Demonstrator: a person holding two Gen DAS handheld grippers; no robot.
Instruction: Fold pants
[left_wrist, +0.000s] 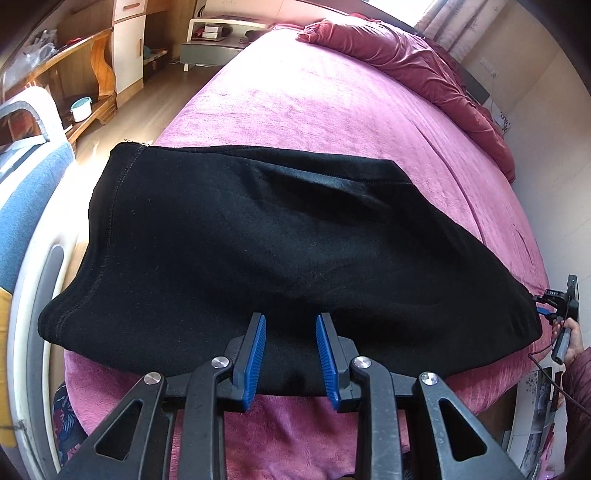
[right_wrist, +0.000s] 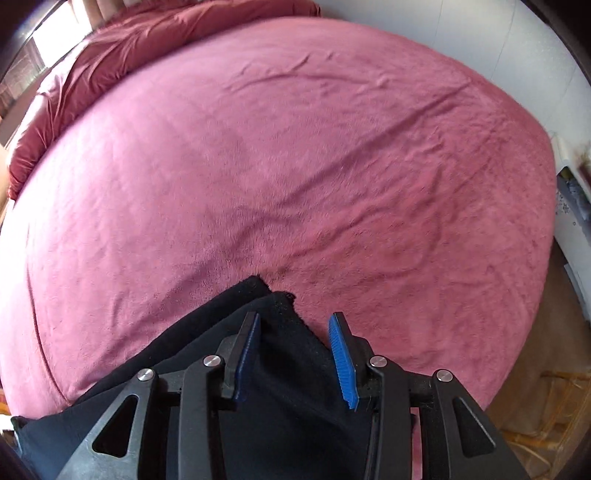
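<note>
Left wrist view, black pants (left_wrist: 258, 240) folded on pink bed (left_wrist: 314, 103), both hand-held grippers released.

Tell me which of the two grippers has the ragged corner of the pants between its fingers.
The right gripper: the frayed corner of the black fleece pants lies between its open fingers. The left gripper sits at the smooth folded edge.

— What do I have around the bed (left_wrist: 332, 122)?
— Pink blanket (right_wrist: 295, 147) covering it; a maroon quilt (left_wrist: 417, 70) bunched along its far side.
— Beyond its foot?
— A nightstand (left_wrist: 210, 44), a wooden shelf (left_wrist: 77, 74) holding a small pot (left_wrist: 81, 108).
</note>
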